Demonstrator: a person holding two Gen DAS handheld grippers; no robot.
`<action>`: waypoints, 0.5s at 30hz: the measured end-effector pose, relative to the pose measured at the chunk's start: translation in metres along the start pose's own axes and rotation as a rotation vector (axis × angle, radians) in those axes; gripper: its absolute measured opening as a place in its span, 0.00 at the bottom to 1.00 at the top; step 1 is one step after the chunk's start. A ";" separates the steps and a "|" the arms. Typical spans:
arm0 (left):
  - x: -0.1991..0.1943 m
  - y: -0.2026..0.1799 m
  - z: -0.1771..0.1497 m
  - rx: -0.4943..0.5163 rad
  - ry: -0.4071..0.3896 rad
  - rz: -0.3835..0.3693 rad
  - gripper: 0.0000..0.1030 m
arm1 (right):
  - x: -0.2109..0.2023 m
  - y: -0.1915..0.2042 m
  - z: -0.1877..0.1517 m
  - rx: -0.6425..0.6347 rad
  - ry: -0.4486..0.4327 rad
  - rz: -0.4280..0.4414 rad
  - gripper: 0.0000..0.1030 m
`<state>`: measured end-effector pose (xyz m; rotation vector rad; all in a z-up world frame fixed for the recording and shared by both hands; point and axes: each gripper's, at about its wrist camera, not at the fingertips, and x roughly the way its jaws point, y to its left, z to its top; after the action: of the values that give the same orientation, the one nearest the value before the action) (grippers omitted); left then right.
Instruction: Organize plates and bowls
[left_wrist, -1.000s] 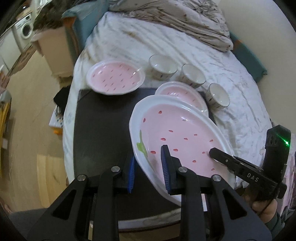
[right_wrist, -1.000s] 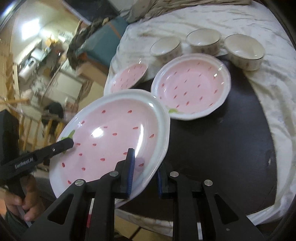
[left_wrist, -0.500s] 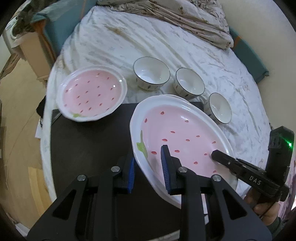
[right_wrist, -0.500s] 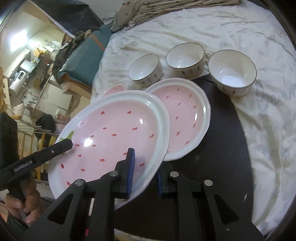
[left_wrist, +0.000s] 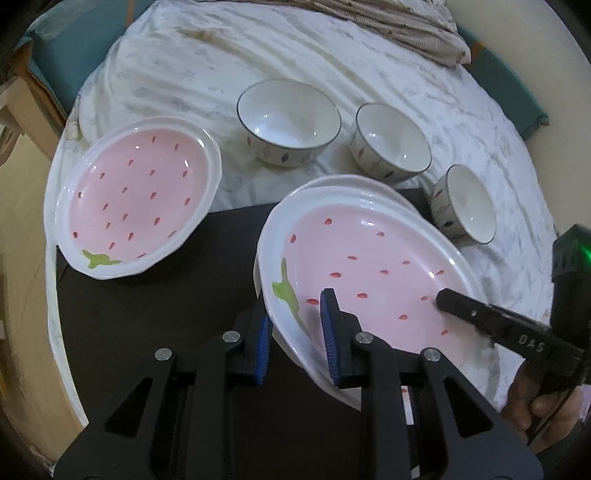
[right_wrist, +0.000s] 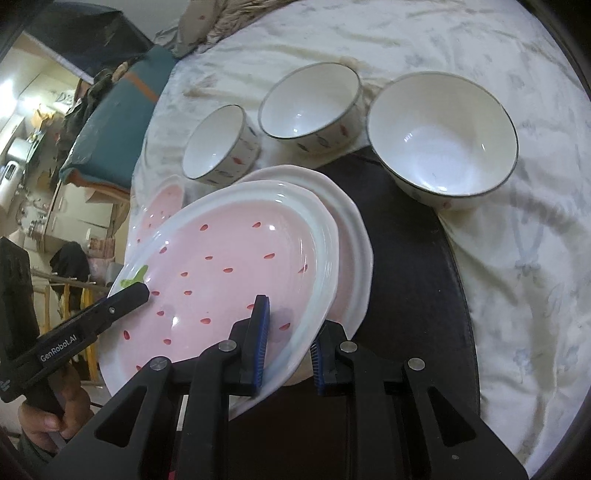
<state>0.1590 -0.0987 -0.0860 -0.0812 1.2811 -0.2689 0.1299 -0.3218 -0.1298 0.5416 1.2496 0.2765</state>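
Observation:
Both grippers hold one pink strawberry plate (left_wrist: 369, 266) by opposite rims. My left gripper (left_wrist: 297, 338) is shut on its near-left rim; my right gripper (right_wrist: 288, 341) is shut on its near-right rim. The held plate (right_wrist: 229, 266) hovers tilted just over a second strawberry plate (right_wrist: 351, 240) that lies on the dark board (right_wrist: 406, 258); only that plate's far rim (left_wrist: 354, 181) shows in the left wrist view. A third strawberry plate (left_wrist: 136, 199) lies to the left, partly on the board. Three white bowls (left_wrist: 288, 114) (left_wrist: 391, 142) (left_wrist: 465, 203) stand upright behind.
The dark board (left_wrist: 166, 332) rests on a white patterned bedsheet (left_wrist: 229, 48). A rumpled blanket (left_wrist: 417, 33) lies at the far side. A teal cushion (right_wrist: 110, 125) and furniture sit beyond the bed's left edge.
Both grippers have carried the held plate forward and down over the second plate, which it now mostly covers. The bowls and the left plate appear nearer.

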 end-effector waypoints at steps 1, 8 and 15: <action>0.003 0.001 -0.001 0.002 0.004 0.007 0.20 | 0.002 -0.003 0.000 0.005 0.004 -0.003 0.22; 0.014 0.006 -0.005 -0.005 0.014 0.017 0.18 | 0.013 -0.004 -0.001 0.017 0.025 -0.031 0.22; 0.023 0.003 -0.009 0.002 0.027 0.026 0.18 | 0.018 -0.009 -0.004 0.031 0.047 -0.056 0.21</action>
<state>0.1573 -0.1005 -0.1108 -0.0590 1.3075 -0.2493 0.1311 -0.3194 -0.1501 0.5288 1.3143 0.2239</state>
